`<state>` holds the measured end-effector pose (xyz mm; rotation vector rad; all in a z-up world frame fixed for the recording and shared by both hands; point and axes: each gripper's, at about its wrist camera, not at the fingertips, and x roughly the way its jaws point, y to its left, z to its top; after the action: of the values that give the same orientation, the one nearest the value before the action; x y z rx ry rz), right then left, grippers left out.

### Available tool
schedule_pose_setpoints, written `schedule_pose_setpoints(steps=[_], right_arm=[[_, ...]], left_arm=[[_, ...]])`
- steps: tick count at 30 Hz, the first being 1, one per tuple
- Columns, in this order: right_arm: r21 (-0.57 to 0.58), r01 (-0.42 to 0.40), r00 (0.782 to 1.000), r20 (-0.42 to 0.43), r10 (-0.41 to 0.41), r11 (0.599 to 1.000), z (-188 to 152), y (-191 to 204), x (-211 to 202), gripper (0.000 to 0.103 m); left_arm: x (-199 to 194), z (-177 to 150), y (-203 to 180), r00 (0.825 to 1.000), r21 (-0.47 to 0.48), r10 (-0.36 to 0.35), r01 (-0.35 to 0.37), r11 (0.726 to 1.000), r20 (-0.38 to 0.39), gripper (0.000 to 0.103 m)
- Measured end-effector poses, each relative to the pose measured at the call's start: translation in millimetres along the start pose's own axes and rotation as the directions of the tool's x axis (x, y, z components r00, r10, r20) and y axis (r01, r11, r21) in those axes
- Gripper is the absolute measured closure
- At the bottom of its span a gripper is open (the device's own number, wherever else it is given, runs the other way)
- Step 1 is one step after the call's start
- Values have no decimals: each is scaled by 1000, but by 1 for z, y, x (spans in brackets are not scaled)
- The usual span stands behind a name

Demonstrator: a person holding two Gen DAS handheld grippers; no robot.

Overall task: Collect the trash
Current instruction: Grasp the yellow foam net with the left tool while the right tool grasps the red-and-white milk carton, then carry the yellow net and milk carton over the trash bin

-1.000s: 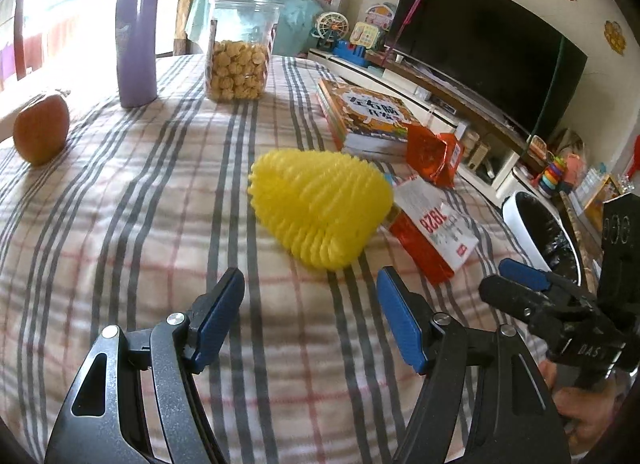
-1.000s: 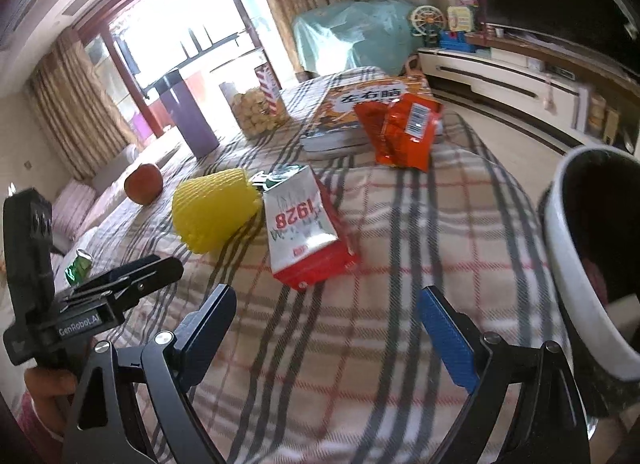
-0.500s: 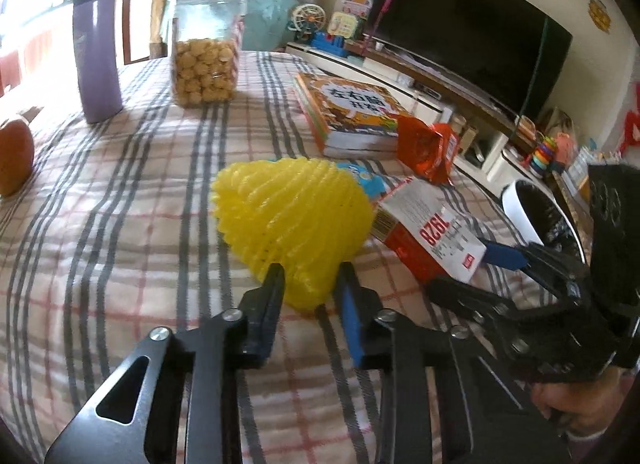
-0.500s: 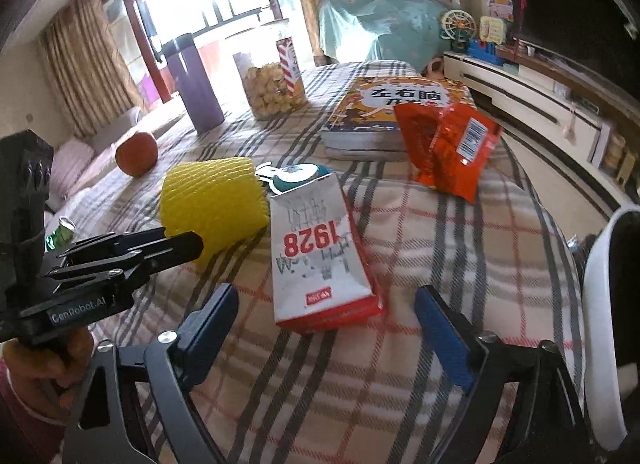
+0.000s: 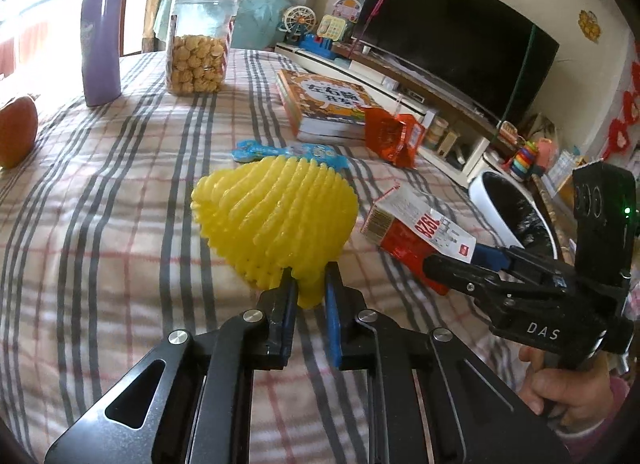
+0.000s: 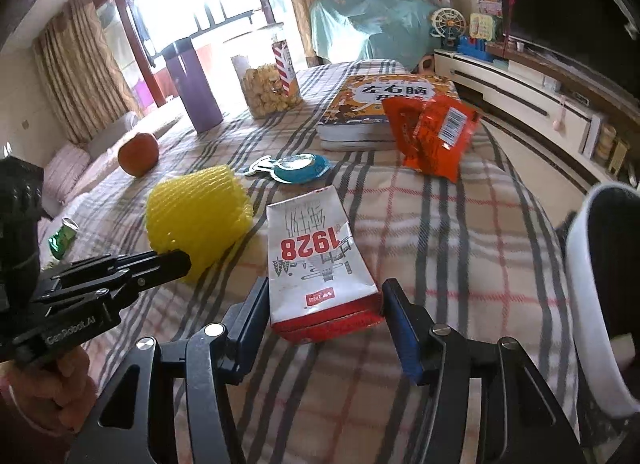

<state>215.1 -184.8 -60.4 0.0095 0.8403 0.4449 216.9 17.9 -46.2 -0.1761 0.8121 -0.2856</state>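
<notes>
Clear jar (image 5: 199,44) half full of biscuits; white bin (image 5: 516,216), dark-lined.

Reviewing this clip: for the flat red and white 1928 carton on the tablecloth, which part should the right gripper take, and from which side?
Take the 1928 carton by its near red end, across the narrow width, coming in low from the table's front edge. It lies flat and lengthwise toward the right gripper, whose fingers already straddle that end and are closing, not yet pressing.
</notes>
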Motion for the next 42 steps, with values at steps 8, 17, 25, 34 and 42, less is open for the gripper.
schedule_pose_setpoints(steps=[8,17,25,34,42], right_arm=[[-16,17,1000,-20,-17,1000,-10,3,-7,40],[-60,54,996,-61,-58,997,-4,12,18,48],[30,25,999,20,-25,999,-19,-6,-23,49],[136,29,994,104,-43,990,-35,-46,-80,49],[198,43,989,131,-69,979,-47,-71,-107,49]], left_arm=[[-11,-16,-5,1000,-12,-16,16,1000,-11,91],[-22,-21,-12,1000,1,-18,18,1000,-9,91],[-19,-22,-48,998,57,-66,66,996,-13,91],[-12,-20,-98,991,129,-131,134,983,-28,91],[-6,-17,-137,986,195,-164,168,966,-39,91]])
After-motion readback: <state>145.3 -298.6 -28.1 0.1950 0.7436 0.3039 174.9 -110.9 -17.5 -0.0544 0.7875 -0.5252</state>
